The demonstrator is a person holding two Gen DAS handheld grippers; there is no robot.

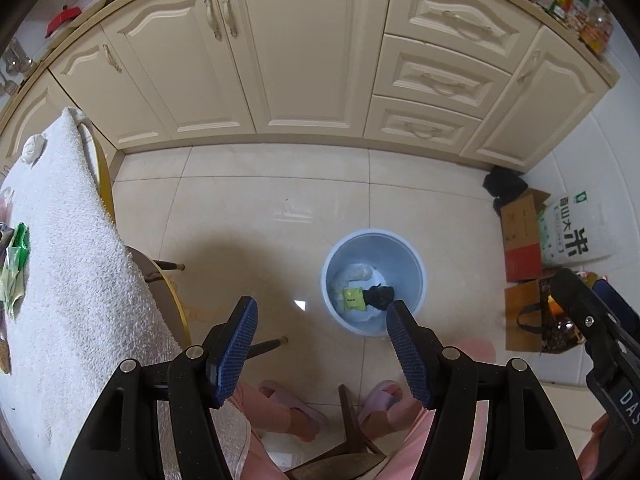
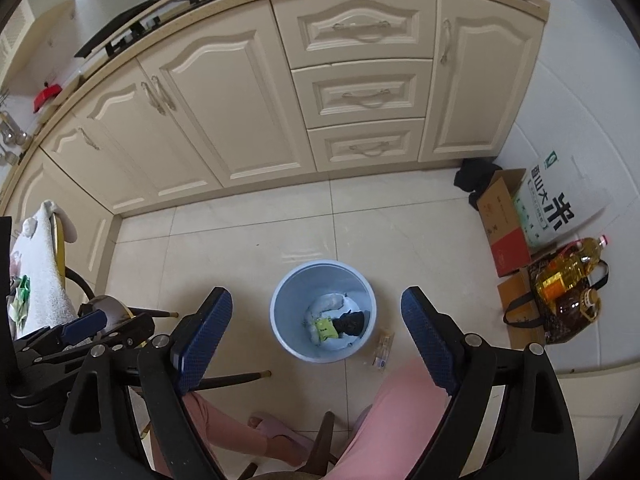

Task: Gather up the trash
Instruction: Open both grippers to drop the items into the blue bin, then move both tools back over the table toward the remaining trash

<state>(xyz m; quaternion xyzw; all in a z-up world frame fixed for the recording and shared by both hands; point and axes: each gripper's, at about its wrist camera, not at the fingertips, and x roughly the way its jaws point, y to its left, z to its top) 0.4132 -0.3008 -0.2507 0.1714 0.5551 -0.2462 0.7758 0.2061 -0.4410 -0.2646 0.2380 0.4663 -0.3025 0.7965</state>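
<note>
A round, smooth blue plastic bin point(image 2: 323, 316) stood on the glossy tiled floor point(image 2: 248, 240), holding a yellow packet point(image 2: 325, 329), a crumpled black scrap point(image 2: 351, 323) and white paper. Beside it lay what looked like a small wrapper point(image 2: 383, 350). The right gripper point(image 2: 316, 340) hung over the bin, fingers wide apart, empty; the left gripper point(image 1: 320, 344) half open, empty. A fluffy white towel point(image 1: 76, 248) covered the table.

Glossy floor tiles point(image 2: 256, 248), smooth plastic bin point(image 2: 362, 292), rough terry towel point(image 1: 76, 248)
</note>
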